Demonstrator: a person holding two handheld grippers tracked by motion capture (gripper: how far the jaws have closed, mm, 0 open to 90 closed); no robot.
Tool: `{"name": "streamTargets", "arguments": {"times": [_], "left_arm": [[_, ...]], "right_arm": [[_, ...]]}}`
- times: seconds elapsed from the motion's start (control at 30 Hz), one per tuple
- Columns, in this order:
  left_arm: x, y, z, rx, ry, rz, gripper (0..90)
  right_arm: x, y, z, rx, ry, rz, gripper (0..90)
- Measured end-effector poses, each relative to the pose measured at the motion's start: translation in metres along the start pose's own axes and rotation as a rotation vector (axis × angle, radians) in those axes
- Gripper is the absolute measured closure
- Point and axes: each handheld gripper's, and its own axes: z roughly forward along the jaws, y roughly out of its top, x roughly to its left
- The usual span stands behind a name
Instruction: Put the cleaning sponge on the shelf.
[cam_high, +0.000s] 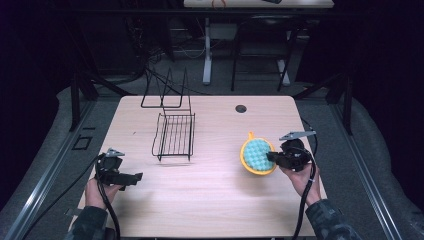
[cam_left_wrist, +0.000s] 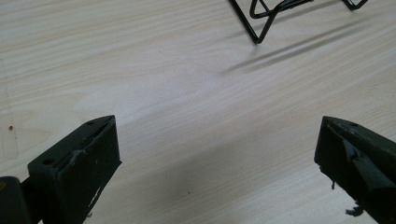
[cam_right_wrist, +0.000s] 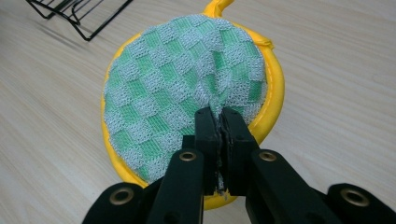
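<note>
High view: at the near left of the wooden table (cam_high: 210, 200), the left gripper (cam_high: 131, 178) is hovering with its jaws spread wide and nothing between them. A black wire rack (cam_high: 174, 135) is standing left of centre. At the right, the right gripper (cam_high: 272, 156) is pinching a fold of the green-checked mesh on a round yellow-rimmed pot holder (cam_high: 256, 156), which is resting on the table.

- We see a pale wood-grain counter (cam_high: 210, 200) with a small round hole (cam_high: 241, 108) near its far edge.
- Beyond the counter, grey floor (cam_high: 260, 85), black frame legs (cam_high: 75, 100) and another desk (cam_high: 257, 4) sit in dim light.
</note>
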Motion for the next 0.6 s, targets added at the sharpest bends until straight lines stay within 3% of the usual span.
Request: {"name": "streamTargets", "arguments": {"times": [0.6], "left_arm": [[-0.001, 0.0, 0.001, -0.01, -0.002, 0.001, 0.3]], "right_arm": [[0.04, 0.041, 0.023, -0.021, 0.09, -0.095, 86.9]]}}
